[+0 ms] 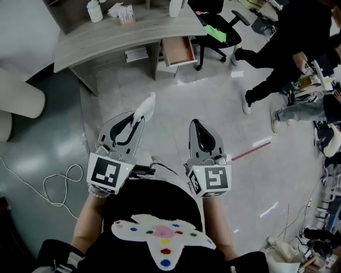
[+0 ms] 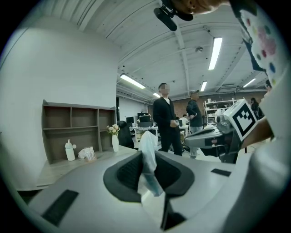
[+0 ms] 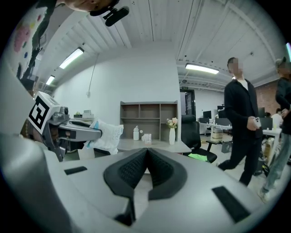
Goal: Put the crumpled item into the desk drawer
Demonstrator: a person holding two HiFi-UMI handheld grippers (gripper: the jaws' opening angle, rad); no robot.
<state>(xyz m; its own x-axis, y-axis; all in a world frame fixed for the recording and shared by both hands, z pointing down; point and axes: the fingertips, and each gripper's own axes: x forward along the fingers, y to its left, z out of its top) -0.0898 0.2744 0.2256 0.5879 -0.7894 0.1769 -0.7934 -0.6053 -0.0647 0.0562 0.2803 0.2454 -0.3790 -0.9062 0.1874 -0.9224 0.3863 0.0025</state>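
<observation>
At the far left a pale cable (image 1: 50, 186) loops on the grey floor; just right of it the left tongs (image 1: 137, 118) are held out low and roughly level, their marker cube nearest the person; the dark pads are closed on the crumpled item (image 1: 146, 105), a white wad that may be paper or thin plastic, the view being too soft to say which; the wad sticks out past the tips and stands upright between the pads in the left gripper view, with a bluish fold low down. Beyond the tongs, across open floor, stands the curved bench (image 1: 106, 38) with a white bottle (image 1: 95, 10) and a small stack of cards (image 1: 126, 15) on top; the crumpled item is well apart from it. At the bench's right end the drawer (image 1: 178, 50) is pulled open, its wood-coloured inside showing. Further right, the right tongs (image 1: 196, 123) are held beside the left ones, near but not touching them; the jaws are pressed together with nothing between them. Behind the drawer is a black office chair (image 1: 221, 24) with a green patch on its seat; at the far right, people in dark clothes (image 1: 277, 53) stand on the floor.
</observation>
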